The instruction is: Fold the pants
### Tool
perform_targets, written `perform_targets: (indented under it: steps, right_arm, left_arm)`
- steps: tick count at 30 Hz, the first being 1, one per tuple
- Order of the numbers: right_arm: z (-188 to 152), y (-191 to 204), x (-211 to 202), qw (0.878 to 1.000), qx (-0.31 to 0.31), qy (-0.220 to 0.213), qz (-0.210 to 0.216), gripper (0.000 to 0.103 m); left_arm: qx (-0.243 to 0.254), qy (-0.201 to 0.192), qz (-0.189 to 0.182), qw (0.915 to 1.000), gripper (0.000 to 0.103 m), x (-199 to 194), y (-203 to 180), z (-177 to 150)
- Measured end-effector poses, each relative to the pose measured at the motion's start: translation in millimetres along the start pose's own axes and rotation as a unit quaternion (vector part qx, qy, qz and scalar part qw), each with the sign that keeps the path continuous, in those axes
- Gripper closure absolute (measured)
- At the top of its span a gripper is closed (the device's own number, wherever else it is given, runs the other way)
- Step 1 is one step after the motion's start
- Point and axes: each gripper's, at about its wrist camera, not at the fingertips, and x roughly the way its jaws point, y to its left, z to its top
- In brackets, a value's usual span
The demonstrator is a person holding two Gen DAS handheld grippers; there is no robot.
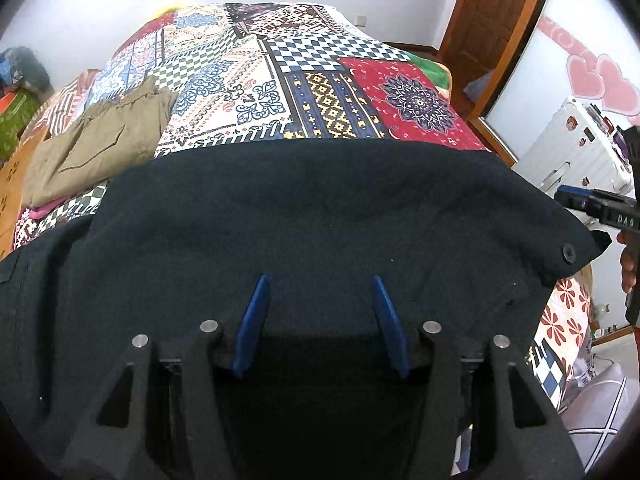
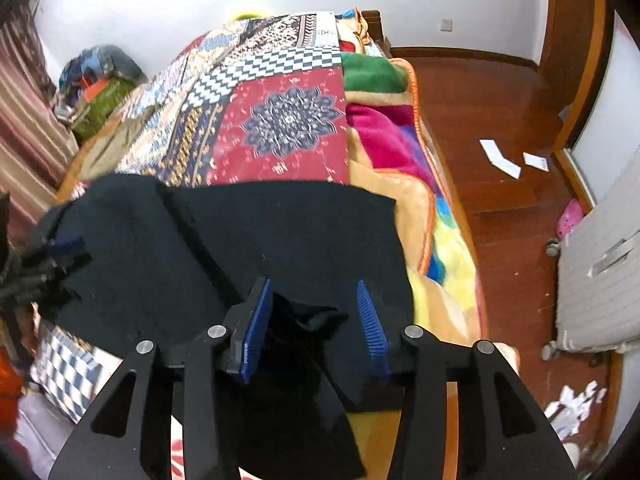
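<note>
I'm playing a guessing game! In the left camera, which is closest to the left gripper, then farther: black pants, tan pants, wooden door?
1. black pants, right under the left gripper
2. tan pants, folded, on the left
3. wooden door, far right

Bright, even indoor light, strong fisheye bending with dark corners, right view slightly motion-blurred.

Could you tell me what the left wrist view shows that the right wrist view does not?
Only the left wrist view shows the folded khaki pants clearly and the black pants' button. Only the right wrist view shows the wooden floor with white paper scraps. Both show the black pants spread on the patchwork bedspread, and an open claw, left and right.
</note>
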Motion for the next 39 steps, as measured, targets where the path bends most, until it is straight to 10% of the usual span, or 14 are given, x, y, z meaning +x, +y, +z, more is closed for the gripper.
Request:
perform_targets:
  steps: [18, 25, 39]
  right_arm:
    - [-24.0, 8.7, 22.6, 0.999, -0.001, 0.050, 0.013, 0.067]
    - [-27.5, 23.1, 9.2, 1.000, -0.025, 0.016, 0.001, 0.094]
    - [32.3, 14.0, -38.6, 0.991, -0.024, -0.125, -0.044, 0.096]
  left_arm:
    - [-0.003, -0.003, 0.005, 1.0000, 0.047, -1.4, 0.1, -0.4]
    - [-0.003, -0.003, 0.004, 1.0000, 0.047, -2.1, 0.5, -1.1]
    - [0.022, -0.051, -0.030, 0.9980, 0.046, -36.8, -26.3, 42.6]
